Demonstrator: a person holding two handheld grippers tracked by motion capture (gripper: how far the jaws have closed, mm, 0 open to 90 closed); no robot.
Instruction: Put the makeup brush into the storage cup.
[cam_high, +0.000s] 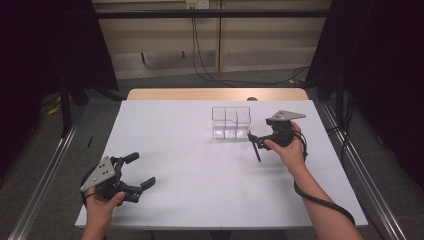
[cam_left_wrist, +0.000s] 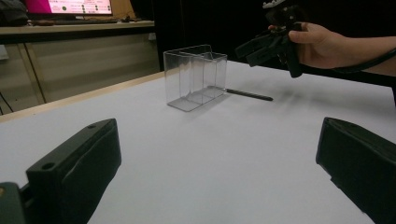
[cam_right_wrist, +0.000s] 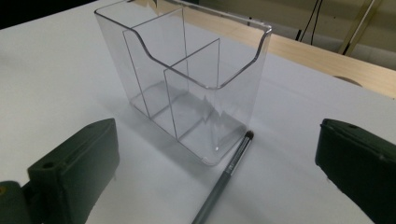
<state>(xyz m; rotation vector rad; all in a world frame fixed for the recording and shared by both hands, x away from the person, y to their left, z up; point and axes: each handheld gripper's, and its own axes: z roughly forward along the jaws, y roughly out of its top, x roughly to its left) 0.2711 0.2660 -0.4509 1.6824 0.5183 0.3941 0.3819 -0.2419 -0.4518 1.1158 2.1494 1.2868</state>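
At the lower left of the high view, the left tongs (cam_high: 142, 172) are held by a hand just above the white worktop (cam_high: 180, 165), close to its near edge. Their two black jaws stand wide apart and nothing is between them. In the left gripper view the same jaws rise at the lower left and lower right corners, with bare white surface between.

More to the right and further up in the high view, the right tongs (cam_high: 254, 139) are held by the other hand (cam_high: 290, 147), a black cable running down along the forearm. They hang above a thin dark brush (cam_high: 256, 149), which lies flat on the worktop. In the right gripper view the jaws are wide open at both lower corners, and the brush (cam_right_wrist: 223, 179) lies between them but lower, not touched by them. Its handle runs to the bottom edge of the frame and its small dark tip rests just beside the near corner of the clear organizer (cam_right_wrist: 187, 79).

The clear organizer (cam_high: 231, 121) stands upright, above the middle of the high view and slightly to the right. Thin walls divide it into compartments, and these look empty. In the left gripper view the brush (cam_left_wrist: 247, 94) lies on the worktop at the right foot of the organizer (cam_left_wrist: 196, 74).
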